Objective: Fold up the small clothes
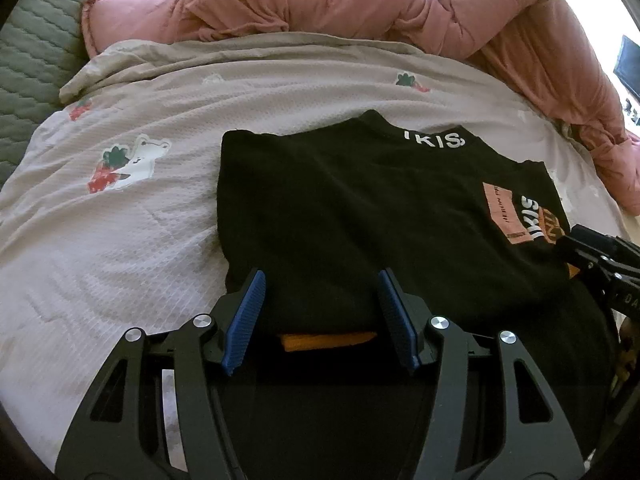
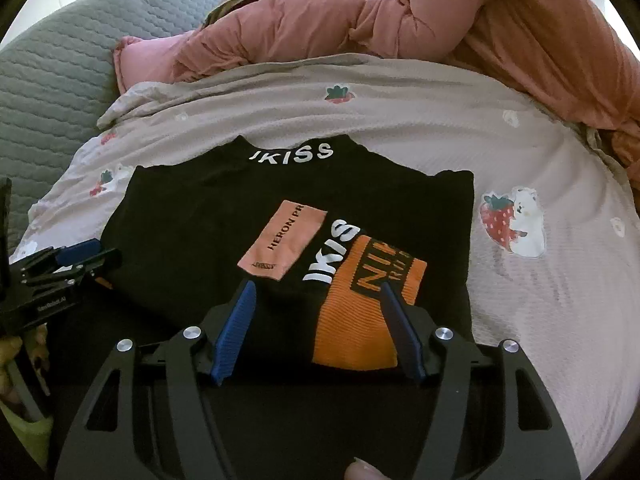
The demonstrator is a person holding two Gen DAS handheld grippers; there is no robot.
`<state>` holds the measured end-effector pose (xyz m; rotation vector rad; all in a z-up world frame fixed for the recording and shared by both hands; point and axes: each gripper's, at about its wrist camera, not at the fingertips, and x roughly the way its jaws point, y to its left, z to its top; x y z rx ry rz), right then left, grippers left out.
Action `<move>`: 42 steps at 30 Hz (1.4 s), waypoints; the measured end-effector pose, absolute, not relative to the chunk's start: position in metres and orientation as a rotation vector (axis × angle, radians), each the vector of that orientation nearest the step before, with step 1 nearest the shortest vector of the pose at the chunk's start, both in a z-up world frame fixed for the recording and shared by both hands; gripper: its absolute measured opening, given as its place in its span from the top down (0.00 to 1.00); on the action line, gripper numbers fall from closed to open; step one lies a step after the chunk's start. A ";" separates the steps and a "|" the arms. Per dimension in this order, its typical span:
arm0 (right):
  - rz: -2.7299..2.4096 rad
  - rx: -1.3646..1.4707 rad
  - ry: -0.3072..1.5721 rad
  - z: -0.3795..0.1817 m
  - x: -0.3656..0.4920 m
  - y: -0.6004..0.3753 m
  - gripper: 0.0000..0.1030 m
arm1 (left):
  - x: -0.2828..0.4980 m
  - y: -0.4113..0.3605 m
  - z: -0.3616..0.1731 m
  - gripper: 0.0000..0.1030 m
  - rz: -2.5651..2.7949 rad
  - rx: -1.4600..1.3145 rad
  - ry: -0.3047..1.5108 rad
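Observation:
A small black top (image 1: pixel 360 208) with white "IKISS" lettering, a pink patch and an orange ribbed panel lies partly folded on the bed; it also shows in the right wrist view (image 2: pixel 224 216). My left gripper (image 1: pixel 320 280) is open over its near left edge, where an orange strip (image 1: pixel 328 340) shows between the blue pads. My right gripper (image 2: pixel 318 290) is open over the near right part, straddling the orange panel (image 2: pixel 360 312). Each gripper shows in the other's view, the right (image 1: pixel 596 256) and the left (image 2: pixel 76 260).
The top lies on a pale bedsheet (image 1: pixel 120 240) printed with strawberries and bears. A bunched pink quilt (image 1: pixel 400 12) runs along the far side and right. A grey-green quilted cover (image 1: pixel 36 40) is at the far left.

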<state>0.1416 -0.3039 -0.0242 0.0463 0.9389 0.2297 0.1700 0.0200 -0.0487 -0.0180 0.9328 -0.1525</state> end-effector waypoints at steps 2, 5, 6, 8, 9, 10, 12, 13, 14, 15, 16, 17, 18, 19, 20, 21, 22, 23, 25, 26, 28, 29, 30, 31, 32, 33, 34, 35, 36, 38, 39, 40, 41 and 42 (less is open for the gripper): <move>0.226 0.047 0.930 -0.022 0.140 -0.305 0.32 | 0.168 0.020 -0.048 0.51 -0.151 -0.016 0.930; 0.227 0.049 0.923 -0.019 0.137 -0.307 0.32 | 0.166 0.020 -0.046 0.51 -0.148 -0.014 0.928; 0.228 0.049 0.919 -0.018 0.136 -0.307 0.32 | 0.165 0.020 -0.046 0.51 -0.147 -0.013 0.926; 0.227 0.043 0.916 -0.017 0.135 -0.307 0.32 | 0.164 0.020 -0.044 0.51 -0.147 -0.012 0.925; 0.227 0.033 0.911 -0.015 0.133 -0.306 0.31 | 0.163 0.019 -0.044 0.51 -0.145 -0.010 0.924; 0.227 0.031 0.904 -0.014 0.132 -0.306 0.22 | 0.162 0.019 -0.043 0.49 -0.144 -0.008 0.923; 0.233 0.030 0.887 -0.010 0.129 -0.305 0.18 | 0.159 0.018 -0.043 0.45 -0.138 -0.001 0.921; 0.238 0.029 0.881 -0.009 0.127 -0.305 0.18 | 0.157 0.018 -0.042 0.43 -0.135 0.000 0.921; 0.239 0.028 0.878 -0.008 0.126 -0.305 0.18 | 0.156 0.018 -0.042 0.43 -0.135 0.000 0.921; 0.242 0.025 0.873 -0.006 0.124 -0.305 0.18 | 0.155 0.018 -0.041 0.42 -0.133 0.000 0.921; 0.244 0.024 0.866 -0.004 0.123 -0.305 0.17 | 0.154 0.018 -0.040 0.39 -0.132 0.000 0.919; 0.244 0.024 0.861 -0.002 0.121 -0.306 0.16 | 0.152 0.018 -0.039 0.35 -0.130 0.000 0.916; 0.244 0.024 0.855 0.000 0.120 -0.306 0.14 | 0.151 0.018 -0.038 0.35 -0.129 0.001 0.913; 0.245 0.026 0.850 0.002 0.118 -0.307 0.14 | 0.150 0.018 -0.037 0.35 -0.128 0.002 0.909; 0.245 0.027 0.848 0.003 0.117 -0.307 0.14 | 0.148 0.018 -0.036 0.30 -0.128 0.001 0.907; 0.242 0.029 0.845 0.004 0.116 -0.308 0.14 | 0.147 0.019 -0.034 0.26 -0.126 -0.002 0.903; 0.240 0.030 0.842 0.005 0.115 -0.308 0.13 | 0.145 0.019 -0.033 0.24 -0.126 -0.003 0.899; 0.237 0.033 0.837 0.006 0.114 -0.309 0.13 | 0.143 0.019 -0.032 0.24 -0.126 -0.002 0.896; 0.237 0.037 0.831 0.008 0.112 -0.311 0.11 | 0.140 0.019 -0.030 0.21 -0.125 0.002 0.890; 0.235 0.036 0.828 0.009 0.110 -0.311 0.10 | 0.138 0.019 -0.028 0.19 -0.122 0.003 0.886; 0.235 0.037 0.821 0.012 0.107 -0.312 0.10 | 0.135 0.019 -0.025 0.16 -0.122 0.004 0.879; 0.237 0.037 0.817 0.014 0.105 -0.312 0.10 | 0.133 0.019 -0.024 0.15 -0.120 0.004 0.875; 0.237 0.036 0.814 0.015 0.104 -0.312 0.10 | 0.131 0.019 -0.022 0.14 -0.118 0.004 0.872; 0.236 0.034 0.812 0.016 0.103 -0.312 0.10 | 0.130 0.020 -0.021 0.12 -0.116 0.005 0.868; 0.237 0.033 0.809 0.017 0.101 -0.312 0.09 | 0.127 0.020 -0.019 0.12 -0.110 0.007 0.862; 0.239 0.032 0.808 0.019 0.100 -0.312 0.09 | 0.126 0.020 -0.018 0.12 -0.108 0.008 0.859; 0.239 0.029 0.805 0.020 0.098 -0.312 0.09 | 0.124 0.021 -0.016 0.12 -0.108 0.008 0.856; 0.239 0.026 0.802 0.021 0.096 -0.313 0.09 | 0.121 0.021 -0.014 0.12 -0.106 0.008 0.852; 0.239 0.023 0.799 0.022 0.094 -0.313 0.09 | 0.120 0.022 -0.013 0.12 -0.106 0.008 0.849; 0.238 0.019 0.793 0.025 0.089 -0.314 0.09 | 0.115 0.023 -0.010 0.10 -0.101 0.011 0.841; 0.238 0.017 0.791 0.026 0.087 -0.314 0.09 | 0.112 0.023 -0.008 0.10 -0.099 0.011 0.834; 0.237 0.013 0.789 0.026 0.085 -0.314 0.09 | 0.110 0.024 -0.007 0.10 -0.096 0.011 0.831; 0.234 0.007 0.788 0.027 0.082 -0.313 0.08 | 0.108 0.025 -0.006 0.10 -0.092 0.009 0.831; 0.231 0.001 0.787 0.028 0.080 -0.313 0.08 | 0.105 0.027 -0.005 0.10 -0.089 0.007 0.830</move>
